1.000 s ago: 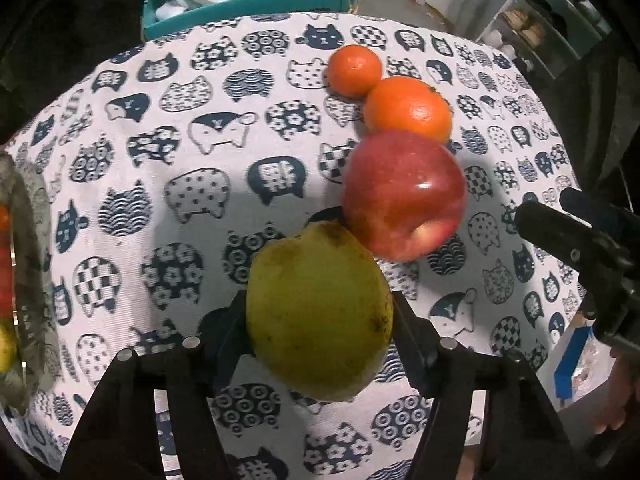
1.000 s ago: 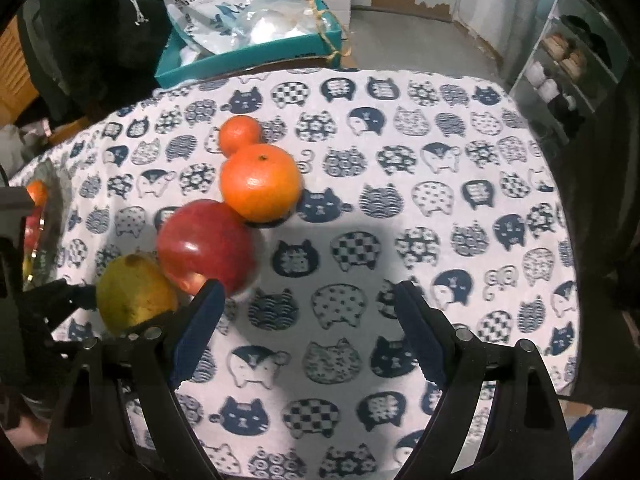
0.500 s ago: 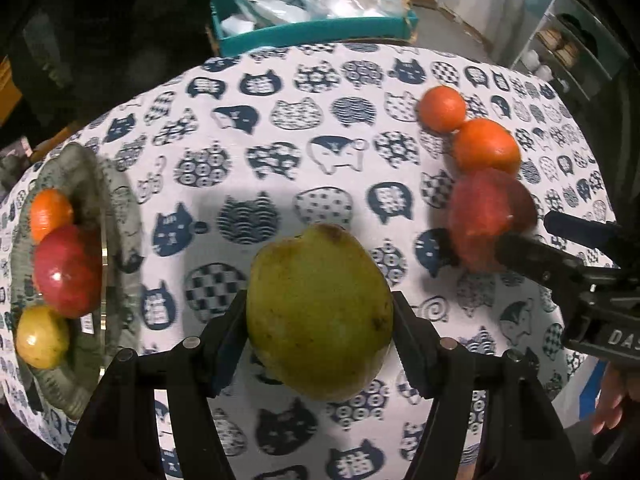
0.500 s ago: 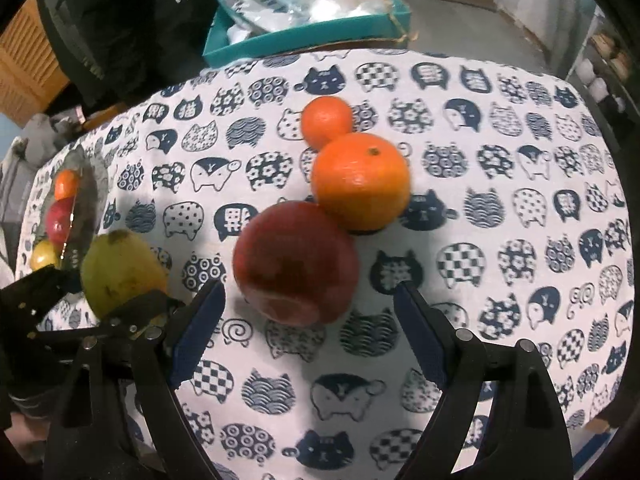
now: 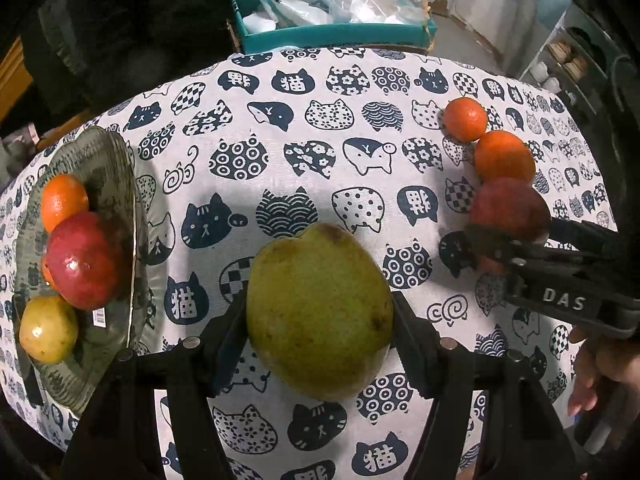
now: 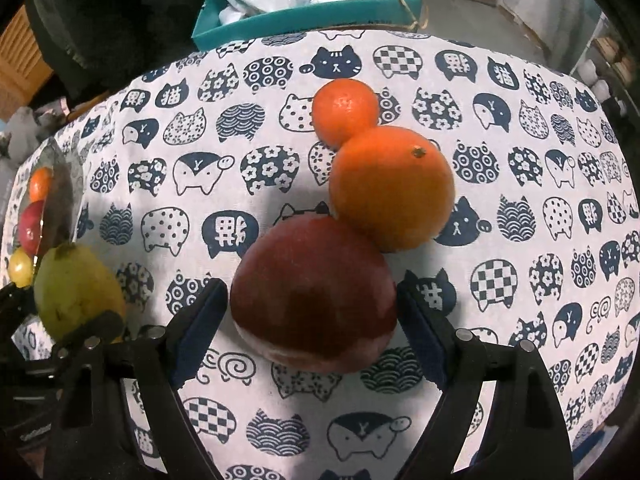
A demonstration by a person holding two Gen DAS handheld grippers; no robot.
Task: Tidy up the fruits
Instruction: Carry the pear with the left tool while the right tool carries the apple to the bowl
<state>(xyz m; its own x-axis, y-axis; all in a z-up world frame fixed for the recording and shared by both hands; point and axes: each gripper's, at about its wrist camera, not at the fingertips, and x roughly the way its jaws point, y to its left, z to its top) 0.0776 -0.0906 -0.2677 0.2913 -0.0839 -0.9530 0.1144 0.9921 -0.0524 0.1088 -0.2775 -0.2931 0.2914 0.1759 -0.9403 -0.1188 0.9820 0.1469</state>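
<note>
Pear in the air, apple next in line

The left gripper is clamped on a green pear above the tablecloth, with the glass plate of fruit off to its left. The right gripper sits spread around the red apple, pads not yet pressing. If it closes carelessly, the apple could nudge the touching orange and send it rolling; the smooth pear might also slip.
</note>
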